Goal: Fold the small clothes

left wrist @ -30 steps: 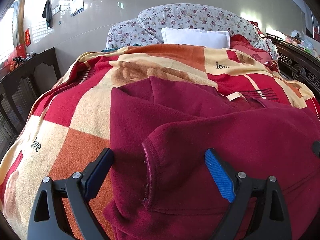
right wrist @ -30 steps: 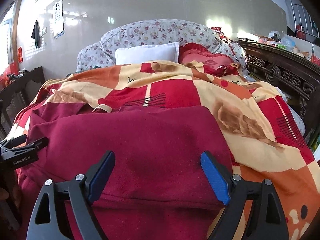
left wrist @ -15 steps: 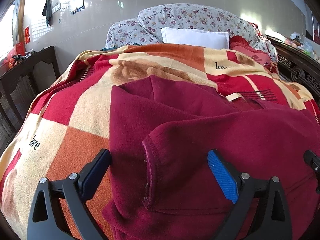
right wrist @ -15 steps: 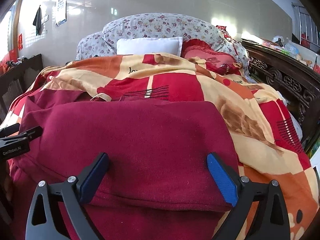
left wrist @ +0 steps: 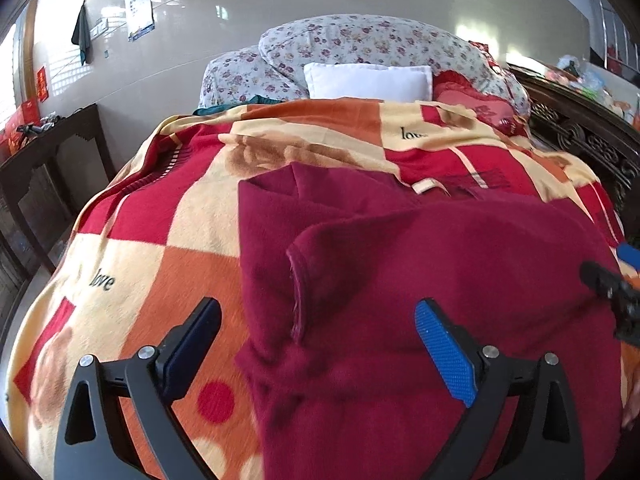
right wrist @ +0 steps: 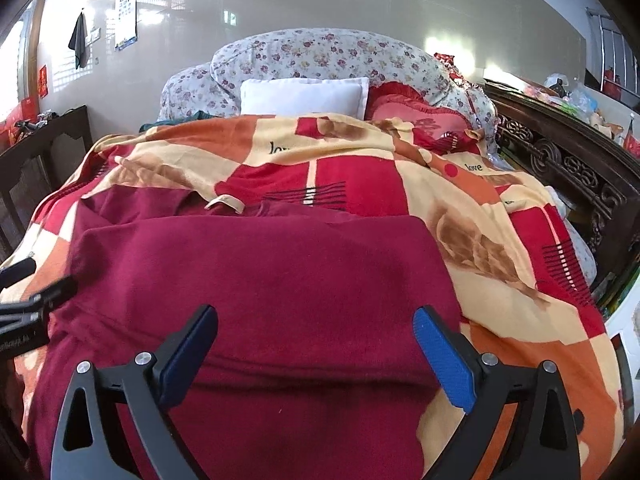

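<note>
A dark red fleece garment (left wrist: 420,264) lies partly folded on the chequered bed blanket (left wrist: 160,240), one layer turned over another, with a seamed edge down its left side. My left gripper (left wrist: 318,332) hovers open above that left edge, nothing between its blue pads. In the right wrist view the same garment (right wrist: 260,276) spreads flat, and my right gripper (right wrist: 316,340) stands open over its near part, holding nothing. Each gripper shows at the other view's edge: the right gripper (left wrist: 616,296) and the left gripper (right wrist: 24,304).
White pillow (right wrist: 304,96), floral bolster (right wrist: 332,56) and a red cushion (right wrist: 416,114) lie at the bed's head. A carved dark wooden frame (right wrist: 568,164) runs along the right; a dark wooden chair (left wrist: 48,168) stands at the left.
Both grippers have pulled back and risen from the garment, so more blanket shows near them. The right jaws widened slightly early on. The garment lies as it did.
</note>
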`<control>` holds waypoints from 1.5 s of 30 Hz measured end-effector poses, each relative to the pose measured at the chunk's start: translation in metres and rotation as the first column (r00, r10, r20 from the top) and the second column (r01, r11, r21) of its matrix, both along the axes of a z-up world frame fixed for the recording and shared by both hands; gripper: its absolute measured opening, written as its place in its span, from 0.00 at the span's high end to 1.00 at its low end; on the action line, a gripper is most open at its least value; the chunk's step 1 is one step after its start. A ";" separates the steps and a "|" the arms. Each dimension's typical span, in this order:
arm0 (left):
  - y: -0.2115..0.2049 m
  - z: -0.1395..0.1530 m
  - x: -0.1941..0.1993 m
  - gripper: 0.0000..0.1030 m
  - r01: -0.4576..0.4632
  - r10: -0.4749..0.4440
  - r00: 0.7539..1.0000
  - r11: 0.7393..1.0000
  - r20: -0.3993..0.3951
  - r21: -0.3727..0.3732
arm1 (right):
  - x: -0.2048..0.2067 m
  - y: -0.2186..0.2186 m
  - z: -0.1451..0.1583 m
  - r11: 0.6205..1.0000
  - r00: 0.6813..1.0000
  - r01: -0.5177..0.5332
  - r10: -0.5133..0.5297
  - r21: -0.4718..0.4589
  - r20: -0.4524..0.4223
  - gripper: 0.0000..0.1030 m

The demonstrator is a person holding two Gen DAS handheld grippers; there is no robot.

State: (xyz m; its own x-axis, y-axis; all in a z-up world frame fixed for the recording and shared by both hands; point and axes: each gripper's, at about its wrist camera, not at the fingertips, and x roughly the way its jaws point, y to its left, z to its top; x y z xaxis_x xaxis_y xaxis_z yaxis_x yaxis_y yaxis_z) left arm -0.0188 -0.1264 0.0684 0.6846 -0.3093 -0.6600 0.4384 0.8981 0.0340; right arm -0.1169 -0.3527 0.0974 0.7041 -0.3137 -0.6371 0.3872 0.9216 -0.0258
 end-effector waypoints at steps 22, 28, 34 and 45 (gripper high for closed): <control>0.100 0.000 -0.093 0.06 -0.023 0.024 0.996 1.000 -0.083 0.010 | -0.090 0.044 0.008 0.999 0.999 -0.030 0.028 -0.035 -0.042 0.03; 0.115 -0.009 -0.123 0.06 0.021 -0.024 0.989 1.000 -0.149 -0.020 | -0.116 0.056 0.001 0.998 0.997 -0.047 0.044 -0.040 -0.066 0.03; 0.126 -0.024 -0.138 0.06 0.026 -0.044 0.970 0.997 -0.239 -0.078 | -0.143 0.067 -0.004 0.997 0.995 -0.059 0.054 -0.057 -0.087 0.03; 0.136 -0.047 -0.171 0.06 0.061 -0.073 0.949 0.997 -0.307 -0.048 | -0.216 0.057 -0.024 0.993 0.985 -0.092 0.101 0.072 -0.138 0.03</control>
